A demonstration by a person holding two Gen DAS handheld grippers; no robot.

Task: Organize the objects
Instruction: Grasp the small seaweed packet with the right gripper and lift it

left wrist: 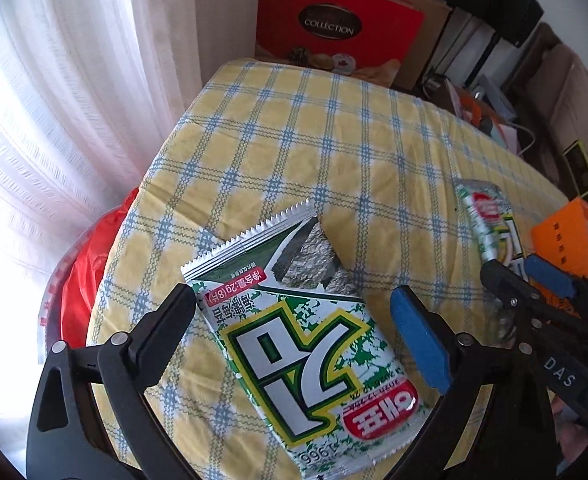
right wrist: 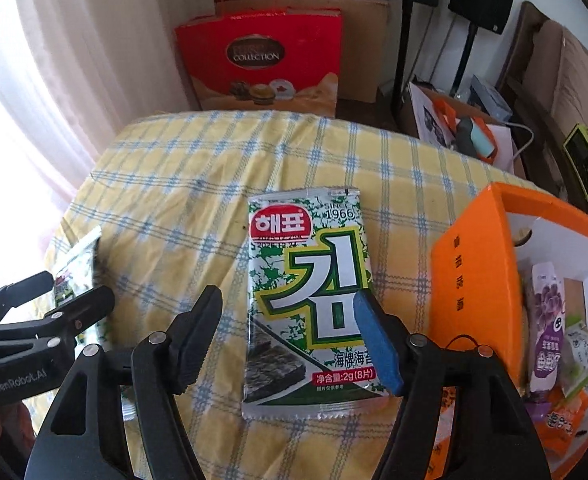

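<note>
On yellow-and-blue checked tablecloth [left wrist: 334,132]: two seaweed packets lie flat, well apart. Left gripper [left wrist: 294,332] spread wide over one packet [left wrist: 310,364], gripping nothing; right gripper [right wrist: 290,340] partly open astride other packet [right wrist: 306,292], pads not pressing. Orange box [right wrist: 470,280] at table's right; red gift box [right wrist: 262,60], curtain [left wrist: 74,100] beyond.

Yellow-blue plaid cloth [left wrist: 334,140] (green-white pkt [left wrist: 306,360]), orange box [right wrist: 470,280].

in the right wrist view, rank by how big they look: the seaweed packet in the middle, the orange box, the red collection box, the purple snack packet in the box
1. orange box, though it is cut off by the frame edge
2. red collection box, farther back, so truly maybe bigger
3. seaweed packet, close to the camera
4. purple snack packet
</note>
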